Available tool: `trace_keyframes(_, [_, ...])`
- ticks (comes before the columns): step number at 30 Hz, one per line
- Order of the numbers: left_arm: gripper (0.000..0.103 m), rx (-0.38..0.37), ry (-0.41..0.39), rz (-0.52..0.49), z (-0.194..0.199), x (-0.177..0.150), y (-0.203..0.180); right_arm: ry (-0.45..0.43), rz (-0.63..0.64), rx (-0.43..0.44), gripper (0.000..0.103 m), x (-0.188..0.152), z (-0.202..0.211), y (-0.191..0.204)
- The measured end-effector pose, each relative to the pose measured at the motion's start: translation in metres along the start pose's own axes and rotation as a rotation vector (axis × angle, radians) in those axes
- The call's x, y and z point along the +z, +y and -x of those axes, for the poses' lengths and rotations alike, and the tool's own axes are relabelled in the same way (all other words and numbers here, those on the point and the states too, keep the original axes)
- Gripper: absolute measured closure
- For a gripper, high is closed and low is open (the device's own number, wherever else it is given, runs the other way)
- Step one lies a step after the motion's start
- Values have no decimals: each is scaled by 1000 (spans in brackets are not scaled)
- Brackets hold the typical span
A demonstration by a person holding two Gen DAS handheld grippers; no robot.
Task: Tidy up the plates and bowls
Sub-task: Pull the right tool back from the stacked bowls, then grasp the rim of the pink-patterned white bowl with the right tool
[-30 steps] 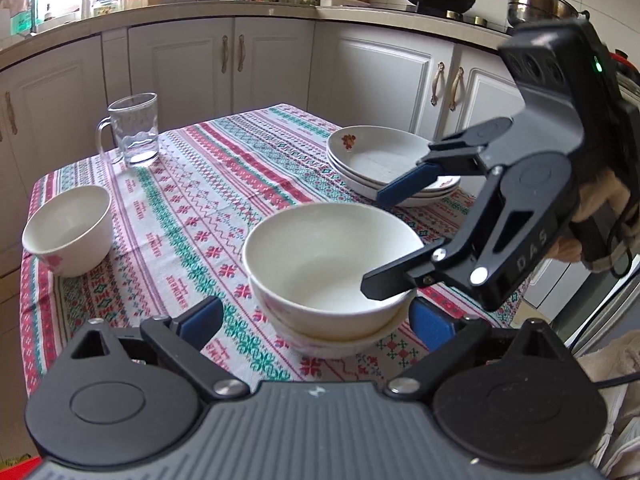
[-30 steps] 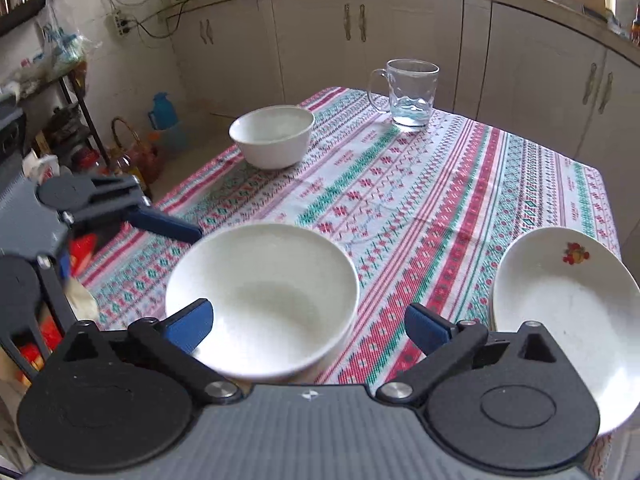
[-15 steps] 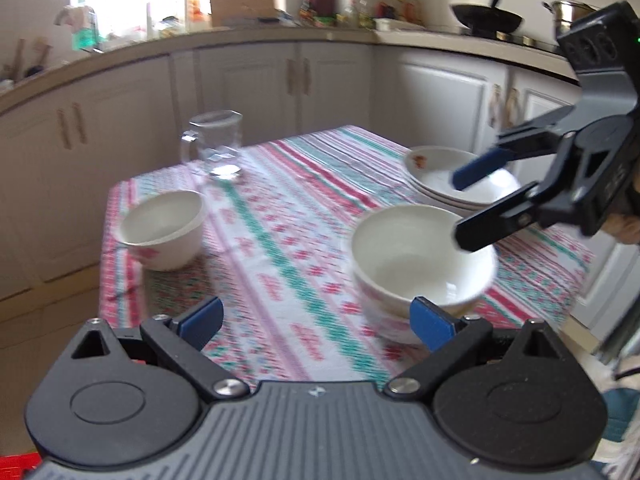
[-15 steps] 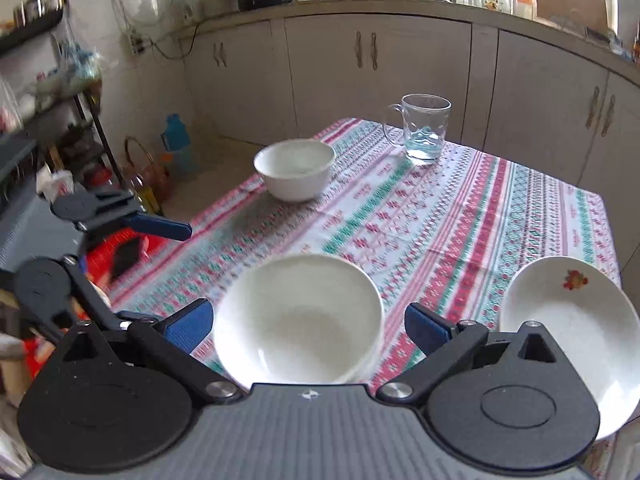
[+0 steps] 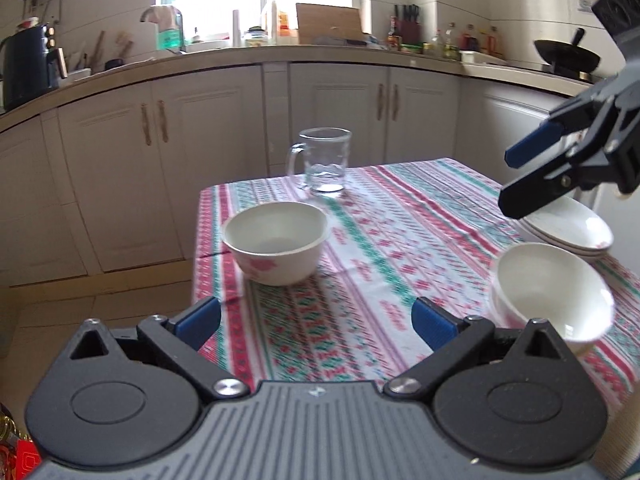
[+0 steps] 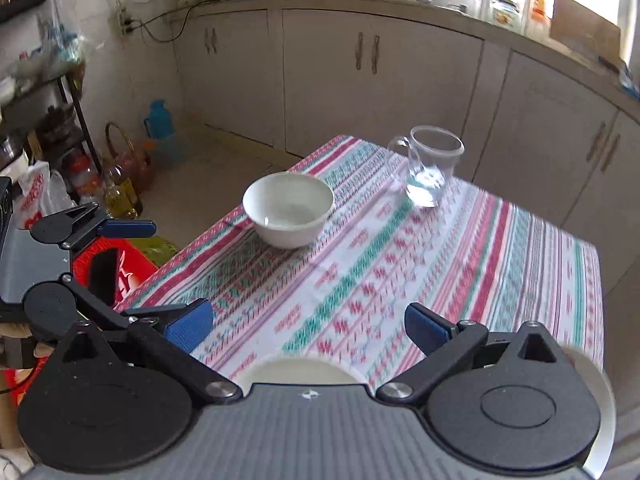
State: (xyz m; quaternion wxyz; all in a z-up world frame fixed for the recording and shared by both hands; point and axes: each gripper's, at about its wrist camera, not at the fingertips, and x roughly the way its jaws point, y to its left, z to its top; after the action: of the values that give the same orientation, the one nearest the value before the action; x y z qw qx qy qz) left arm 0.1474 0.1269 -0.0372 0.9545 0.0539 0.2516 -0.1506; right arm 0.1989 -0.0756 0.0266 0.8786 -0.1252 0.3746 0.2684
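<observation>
Since the earlier frames both grippers have swung off the nested bowls, and the left one's view has turned until the lone bowl lies almost straight ahead. The left gripper point(image 5: 316, 322) has just been opening its jaws; they stand spread wide with only tablecloth point(image 5: 360, 280) between them. The right gripper point(image 6: 308, 326) is likewise released and empty, hovering above the table's right side.

Nearest, at the table's near right edge, sits the stack of two nested bowls point(image 5: 552, 292). Just behind it along the right edge lies the pile of shallow plates point(image 5: 568, 230); I make out three rims, though the count is not certain. Further off, near the far left corner, the single bowl point(image 5: 276, 240) with a pink flower on its side stands alone, just beside the left edge. Beyond it, close to the far edge, stands one glass mug point(image 5: 324, 160) holding a little water.

The step in hand looks to be fetching that lone bowl to join the stack. To do it well, I would bring the left gripper in with one finger inside the rim and one outside, pinch the wall firmly, lift straight up before travelling, and keep clear of the mug behind. Setting it down should be centred over the nested pair so it seats rather than tips.
</observation>
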Motion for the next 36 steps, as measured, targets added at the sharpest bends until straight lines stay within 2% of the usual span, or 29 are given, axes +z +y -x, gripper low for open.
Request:
trace_keyframes(8, [2, 42, -6, 18, -37, 8, 19, 35, 84, -10, 0, 48, -45, -1])
trace_keyframes(18, [2, 27, 2, 27, -82, 12, 32, 87, 154, 104, 0, 89, -106, -7])
trace_keyframes(26, [2, 8, 11, 41, -107, 12, 37, 119, 219, 164, 2, 104, -145, -6])
trace_keyframes(31, [3, -10, 6, 38, -115, 13, 37, 141, 217, 185, 6, 106, -167, -12])
trace_keyframes(36, [4, -37, -12, 35, -118, 16, 36, 161, 187, 204, 15, 109, -188, -21])
